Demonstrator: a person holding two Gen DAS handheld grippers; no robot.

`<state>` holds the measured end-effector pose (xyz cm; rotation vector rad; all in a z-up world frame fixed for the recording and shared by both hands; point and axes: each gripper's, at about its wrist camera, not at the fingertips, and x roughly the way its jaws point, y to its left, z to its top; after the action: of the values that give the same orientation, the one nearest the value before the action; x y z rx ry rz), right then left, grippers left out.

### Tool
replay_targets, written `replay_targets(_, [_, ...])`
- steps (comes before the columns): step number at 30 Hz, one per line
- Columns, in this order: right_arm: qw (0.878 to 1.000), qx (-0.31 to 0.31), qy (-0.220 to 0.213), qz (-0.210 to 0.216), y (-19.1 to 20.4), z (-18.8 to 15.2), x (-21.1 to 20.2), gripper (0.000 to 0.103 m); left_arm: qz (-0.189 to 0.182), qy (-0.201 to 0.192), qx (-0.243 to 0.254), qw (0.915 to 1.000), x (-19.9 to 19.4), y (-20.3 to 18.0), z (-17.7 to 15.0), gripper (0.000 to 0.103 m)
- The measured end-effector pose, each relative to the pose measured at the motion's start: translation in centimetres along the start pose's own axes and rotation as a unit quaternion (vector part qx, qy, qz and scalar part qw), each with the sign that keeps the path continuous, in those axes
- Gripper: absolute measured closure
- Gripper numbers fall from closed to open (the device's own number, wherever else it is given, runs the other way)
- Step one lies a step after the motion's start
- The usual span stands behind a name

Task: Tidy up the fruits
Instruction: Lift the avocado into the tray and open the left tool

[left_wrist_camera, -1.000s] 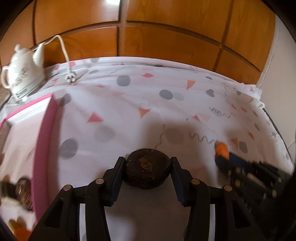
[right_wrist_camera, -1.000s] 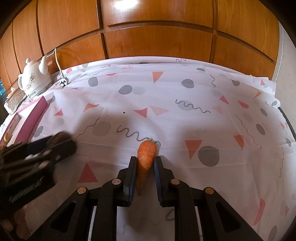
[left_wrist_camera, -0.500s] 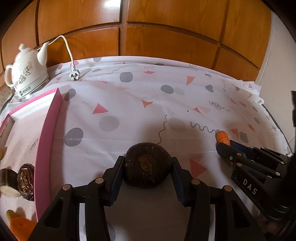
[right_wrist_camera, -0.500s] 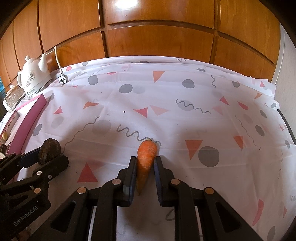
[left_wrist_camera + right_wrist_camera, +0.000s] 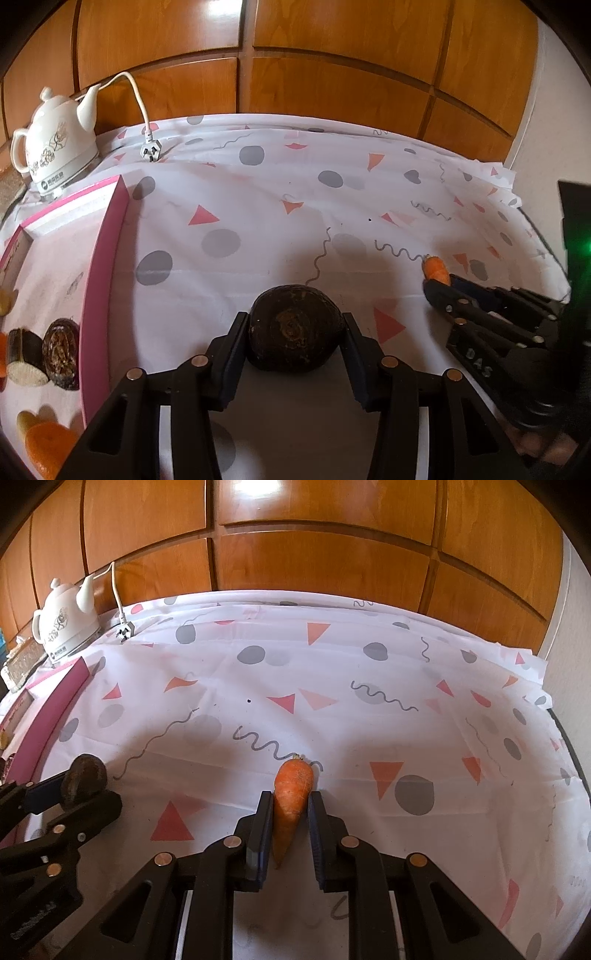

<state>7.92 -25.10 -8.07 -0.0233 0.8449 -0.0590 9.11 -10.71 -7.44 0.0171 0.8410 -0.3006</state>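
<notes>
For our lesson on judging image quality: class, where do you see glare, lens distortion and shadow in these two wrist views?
Right wrist view: bright glare on the wooden panels; the tablecloth edge bows from fisheye. Left wrist view: soft shadow beside the dark round fruit; the kettle leans; a green glow at the right edge.

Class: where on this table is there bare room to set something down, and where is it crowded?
Free: the tablecloth between the pink tray, the kettle and the far wall. Crowded: the tray's near end, with cut pieces.
</notes>
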Motion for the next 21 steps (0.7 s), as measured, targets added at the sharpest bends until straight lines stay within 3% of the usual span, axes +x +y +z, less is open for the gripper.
replay_targets(9, [1.0,-0.005,-0.001,-0.005,0.1,0.0,0.0,0.085,-0.02,-0.045,0.006,0.9988,-4.9,-0.3,0.9,0.055])
replay_targets(15, [1.0,-0.005,-0.001,-0.005,0.2,0.0,0.0,0.085,0.001,-0.068,-0.003,0.9977,-7.9,1.8,1.6,0.055])
replay_targets(21, [1.0,-0.008,0.001,-0.006,0.1,0.0,0.0,0.085,0.04,-0.074,-0.038,0.9957,-10.0,6.9,1.7,0.054])
